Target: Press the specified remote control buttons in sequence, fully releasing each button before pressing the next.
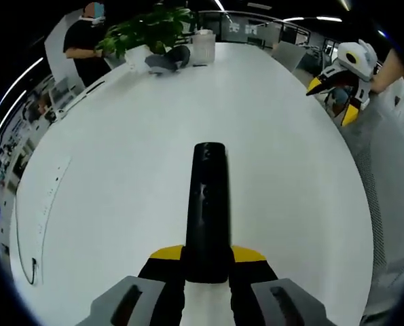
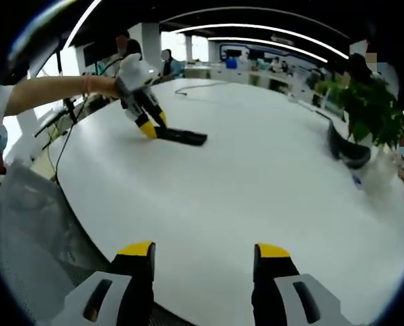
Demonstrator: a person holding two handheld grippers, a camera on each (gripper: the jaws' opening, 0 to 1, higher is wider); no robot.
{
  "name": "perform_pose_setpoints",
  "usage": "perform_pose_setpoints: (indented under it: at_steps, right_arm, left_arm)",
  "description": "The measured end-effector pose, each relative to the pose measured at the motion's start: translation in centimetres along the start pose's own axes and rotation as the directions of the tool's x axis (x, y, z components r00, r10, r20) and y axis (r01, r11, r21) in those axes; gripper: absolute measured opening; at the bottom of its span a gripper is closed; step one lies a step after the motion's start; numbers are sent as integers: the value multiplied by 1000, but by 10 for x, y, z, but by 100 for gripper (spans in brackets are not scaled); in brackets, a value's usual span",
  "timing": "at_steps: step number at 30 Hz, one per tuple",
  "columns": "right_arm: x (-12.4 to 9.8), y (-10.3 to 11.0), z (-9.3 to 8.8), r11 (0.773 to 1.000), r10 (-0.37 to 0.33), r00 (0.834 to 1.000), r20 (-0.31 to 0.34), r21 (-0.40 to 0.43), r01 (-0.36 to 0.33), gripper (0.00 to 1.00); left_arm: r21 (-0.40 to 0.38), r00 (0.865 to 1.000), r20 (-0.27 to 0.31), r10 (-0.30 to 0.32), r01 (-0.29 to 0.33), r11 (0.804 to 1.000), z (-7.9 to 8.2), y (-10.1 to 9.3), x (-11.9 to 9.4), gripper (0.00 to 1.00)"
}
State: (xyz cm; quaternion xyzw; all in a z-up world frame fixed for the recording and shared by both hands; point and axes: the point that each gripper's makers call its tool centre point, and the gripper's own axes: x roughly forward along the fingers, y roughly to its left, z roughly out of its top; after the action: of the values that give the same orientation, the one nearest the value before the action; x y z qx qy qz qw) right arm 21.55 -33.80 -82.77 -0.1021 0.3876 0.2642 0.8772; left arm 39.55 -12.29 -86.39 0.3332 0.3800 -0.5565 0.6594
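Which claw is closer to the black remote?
Left. The left gripper has its jaws around the near end of the black remote. The right gripper is open, far across the white table from it.

Black remote (image 1: pixel 207 210) on white table (image 1: pixel 120 183); yellow-tipped black left gripper (image 1: pixel 207 257).

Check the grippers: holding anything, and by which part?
The left gripper holds the black remote by its near end, between the jaws. The right gripper is open, empty, above the white table.
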Motion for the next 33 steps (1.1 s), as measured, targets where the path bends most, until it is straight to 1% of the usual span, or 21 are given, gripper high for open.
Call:
perform_pose_setpoints:
  at_steps: [6,11,13,15,18,19,23,29,33]
  right_arm:
    - [-1,2,2,1000,15,1000,18,10,-15,56]
    - [-4,1,8,1000,14,999,45,-4,-14,56]
    - [-6,-2,12,1000,-1,998,68,-8,2,56]
    - [-9,-5,15,1000,-14,995,95,8,13,56]
    - [-12,-8,20,1000,-22,991,130,23,19,56]
    - [-14,-8,23,999,-25,988,150,23,22,56]
    - [-18,-7,30,1000,-29,982,187,1,29,56]
    - [-20,-7,35,999,-30,977,210,-20,35,55]
    - [-19,-6,36,999,-31,978,208,-22,36,55]
  left_arm:
    - [-8,1000,-3,-1,1,1000,-2,-6,0,23]
    - [5,999,-37,-6,6,1000,-1,-13,0,23]
    - [-2,999,-43,-3,3,1000,-2,-14,0,23]
    - [-12,999,-41,-5,4,1000,-3,-16,0,23]
    - [-13,999,-54,-7,6,1000,-4,-24,0,23]
    - [-10,998,-63,-8,7,1000,-4,-27,-1,23]
    - [-9,996,-86,-6,5,1000,-5,-36,-1,23]
    - [-25,997,-83,0,-3,1000,-7,-48,-3,23]
    - [-41,998,-64,8,-11,999,-8,-58,-4,23]
